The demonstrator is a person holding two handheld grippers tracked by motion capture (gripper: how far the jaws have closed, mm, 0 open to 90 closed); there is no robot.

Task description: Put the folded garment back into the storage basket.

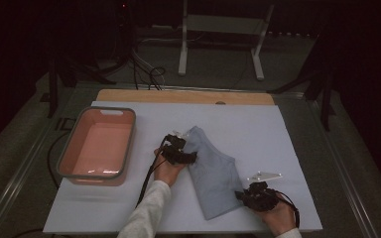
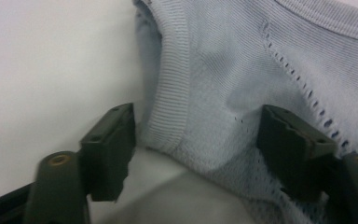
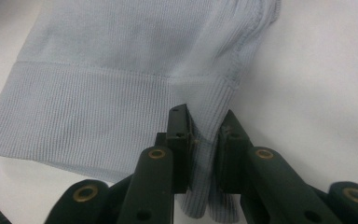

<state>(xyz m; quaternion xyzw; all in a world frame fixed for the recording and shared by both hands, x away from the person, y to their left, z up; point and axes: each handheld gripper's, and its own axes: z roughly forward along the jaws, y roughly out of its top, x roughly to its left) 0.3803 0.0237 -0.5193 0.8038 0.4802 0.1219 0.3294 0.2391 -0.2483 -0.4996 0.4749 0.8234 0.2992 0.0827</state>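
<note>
I am folding a pale blue knit sweater (image 1: 213, 173) on the white table cover (image 1: 278, 129), and I judge the job about half done: the garment already lies folded into a long narrow strip, with at least one more fold across its length left, and then perhaps a move into the pink bin (image 1: 64, 153) standing well to its left. My right gripper (image 1: 250, 196) is clamped on the ribbed hem (image 3: 205, 135) at the near corner, a pleat of the rib pinched between the two jaws. My left gripper (image 1: 181, 151) stands spread wide at the far end, one jaw on the bare cover and the other over the knit beside the ribbed neckband (image 2: 168, 107), holding nothing as yet. The sweater's long axis runs diagonally, from the neck end far and to the left down to the hem near and to the right. The high view is dim, so how many layers lie stacked I can only guess.
</note>
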